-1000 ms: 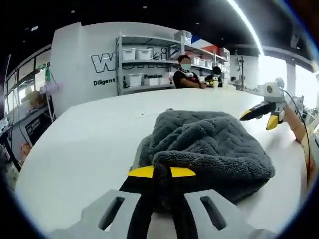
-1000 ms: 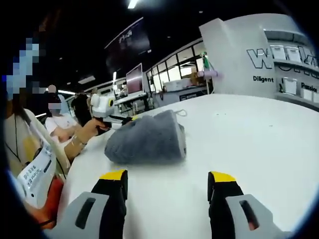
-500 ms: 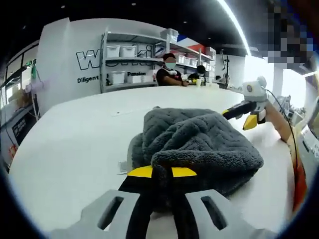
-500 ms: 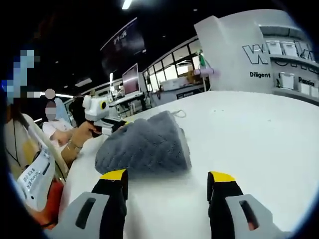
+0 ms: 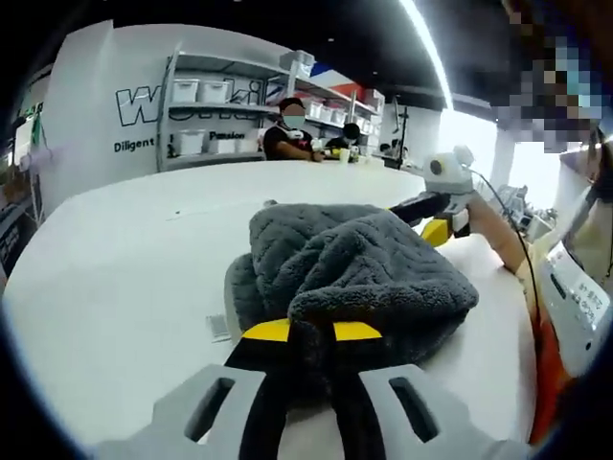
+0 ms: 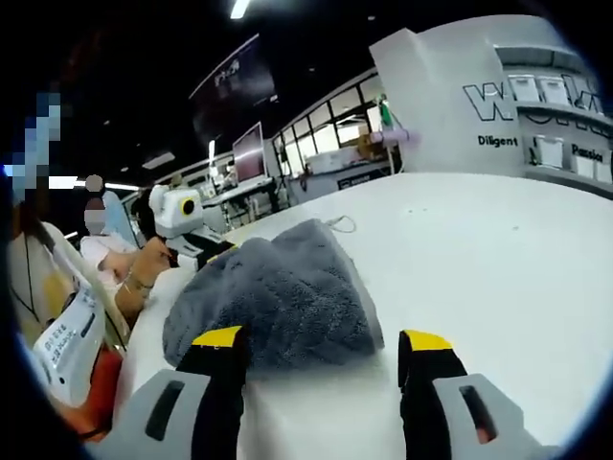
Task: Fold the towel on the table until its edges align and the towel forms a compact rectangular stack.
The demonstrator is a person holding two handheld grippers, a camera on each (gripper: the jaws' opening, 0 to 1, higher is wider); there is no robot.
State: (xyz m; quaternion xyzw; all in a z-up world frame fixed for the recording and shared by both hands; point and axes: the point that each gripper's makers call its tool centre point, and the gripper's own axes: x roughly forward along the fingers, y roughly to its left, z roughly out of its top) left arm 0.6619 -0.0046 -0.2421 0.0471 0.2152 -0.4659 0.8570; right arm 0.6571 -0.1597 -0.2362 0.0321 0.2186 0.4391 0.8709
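Left gripper view puts your left hand-held gripper (image 5: 311, 333) at the near edge of the grey towel (image 5: 354, 268), its yellow-tipped jaws pressed together on a thick fold of the cloth. From that pinch the towel lies bunched in a rumpled heap on the white surface (image 5: 124, 249), running away ahead of the jaws. Just past the heap, ahead and to the right, your right hand-held gripper shows beside the cloth. Right gripper view has your right hand-held gripper (image 6: 326, 340) with jaws spread wide and holding nothing; the towel (image 6: 273, 292) sits just ahead, its near edge between the tips, nearer the left one.
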